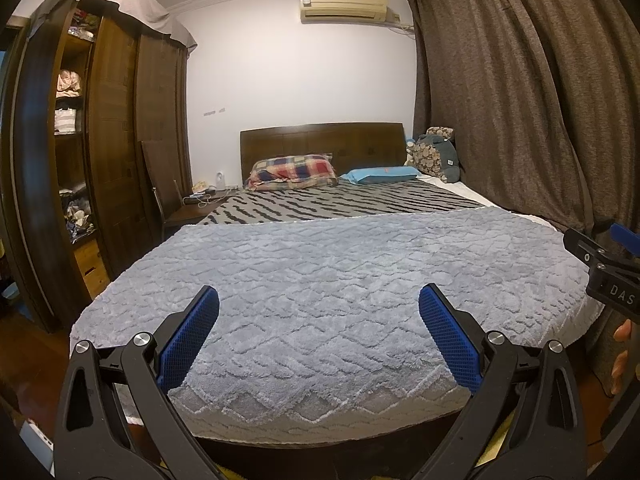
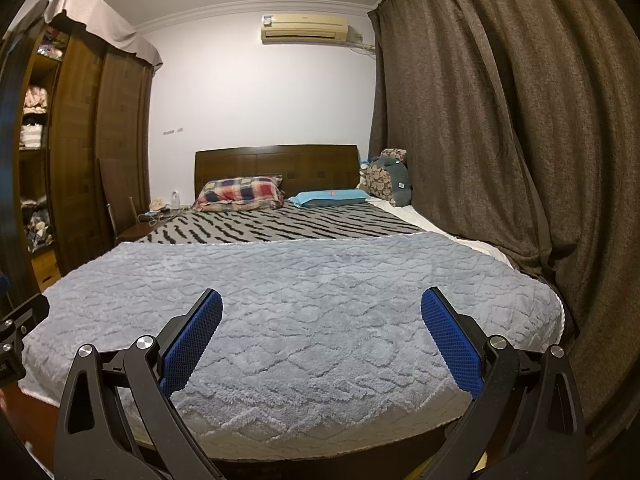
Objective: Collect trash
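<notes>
No trash shows in either view. My left gripper (image 1: 319, 300) is open and empty, its blue pads (image 1: 188, 340) spread wide above the foot of the bed. My right gripper (image 2: 322, 302) is open and empty too, held over the same grey fluffy blanket (image 2: 304, 304). The right gripper's black body also shows at the right edge of the left wrist view (image 1: 608, 268). Part of the left gripper shows at the left edge of the right wrist view (image 2: 16, 332).
The grey blanket (image 1: 340, 280) covers the near half of the bed; a zebra-striped sheet (image 1: 344, 200), a plaid pillow (image 1: 294, 172) and a blue pillow (image 1: 380, 175) lie beyond. A wooden wardrobe (image 1: 112, 140) stands left, a nightstand (image 1: 192, 206) beside it, brown curtains (image 1: 520, 100) right.
</notes>
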The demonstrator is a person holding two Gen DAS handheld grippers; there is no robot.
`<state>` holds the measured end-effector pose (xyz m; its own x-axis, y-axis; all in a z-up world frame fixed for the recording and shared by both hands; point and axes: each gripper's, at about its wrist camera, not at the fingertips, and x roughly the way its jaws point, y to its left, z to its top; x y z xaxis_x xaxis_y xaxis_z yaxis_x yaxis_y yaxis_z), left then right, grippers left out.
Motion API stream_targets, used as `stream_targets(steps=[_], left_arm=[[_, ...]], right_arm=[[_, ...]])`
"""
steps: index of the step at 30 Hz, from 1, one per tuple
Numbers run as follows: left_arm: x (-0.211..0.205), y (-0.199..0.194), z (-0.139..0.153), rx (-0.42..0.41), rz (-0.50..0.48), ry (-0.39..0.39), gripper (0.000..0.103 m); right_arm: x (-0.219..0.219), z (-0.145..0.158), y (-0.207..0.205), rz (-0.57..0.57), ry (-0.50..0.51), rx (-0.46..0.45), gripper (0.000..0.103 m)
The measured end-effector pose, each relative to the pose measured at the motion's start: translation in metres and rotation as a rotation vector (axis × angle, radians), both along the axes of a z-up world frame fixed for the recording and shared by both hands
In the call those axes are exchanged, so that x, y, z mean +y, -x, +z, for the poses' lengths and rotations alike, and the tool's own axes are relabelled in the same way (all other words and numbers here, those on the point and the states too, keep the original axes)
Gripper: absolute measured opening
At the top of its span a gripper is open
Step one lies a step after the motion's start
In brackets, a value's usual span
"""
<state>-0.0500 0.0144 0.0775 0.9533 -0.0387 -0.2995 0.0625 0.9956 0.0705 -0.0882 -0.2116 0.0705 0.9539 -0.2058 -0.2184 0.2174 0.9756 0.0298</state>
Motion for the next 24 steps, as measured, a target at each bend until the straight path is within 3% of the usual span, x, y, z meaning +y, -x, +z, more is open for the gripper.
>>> stream_targets(steps=[24], left_arm=[[-0.0039,-0.0010,-0.0019,0.007,-0.013,0.026,0.095]], right_arm=[[-0.0018,-0.0018,-0.0012,0.000,0.002,0.011,0.100]])
